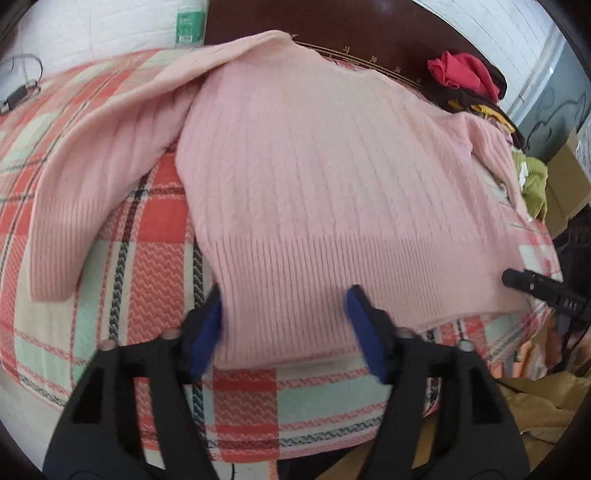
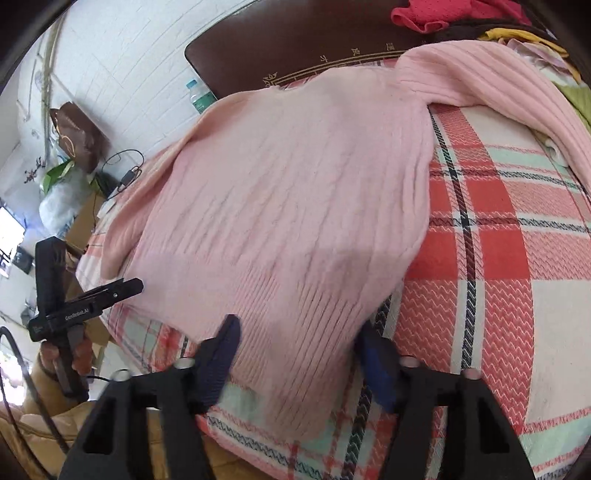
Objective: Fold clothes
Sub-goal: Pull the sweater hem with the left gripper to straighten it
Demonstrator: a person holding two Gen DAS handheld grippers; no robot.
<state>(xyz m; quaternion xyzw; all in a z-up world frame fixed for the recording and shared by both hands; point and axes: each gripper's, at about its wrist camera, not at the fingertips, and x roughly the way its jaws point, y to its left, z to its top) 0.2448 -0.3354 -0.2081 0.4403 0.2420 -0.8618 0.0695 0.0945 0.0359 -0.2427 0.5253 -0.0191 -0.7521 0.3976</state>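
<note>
The pink sweater (image 1: 325, 192) lies spread flat on the plaid blanket (image 1: 147, 229), hem toward the near edge and collar toward the far dark headboard (image 1: 251, 18). Its right sleeve runs off over the blanket's right edge in the left wrist view, so its cuff is hidden there; the right wrist view cuts the same sleeve at the frame's right border. The left sleeve (image 1: 85, 177) lies angled out to the left, cuff fully visible on the blanket.

The left gripper (image 1: 284, 325) has its 2 fingers spread wide over the hem, one blue pad at the hem's left corner and the other well inside it; motion blur makes it hard to tell whether the pads touch the knit. The right gripper (image 2: 295, 354) is also spread, straddling the hem's right corner (its pads are blurred too, so contact cannot be judged). In the left wrist view only its black tip shows at the right edge.

A heap of clothes (image 1: 469, 81), red on top, sits at the far right, partly cut off. A bottle (image 2: 197, 96) stands by the headboard on the left. Bare blanket lies open to the right of the body and along the near edge below the hem
</note>
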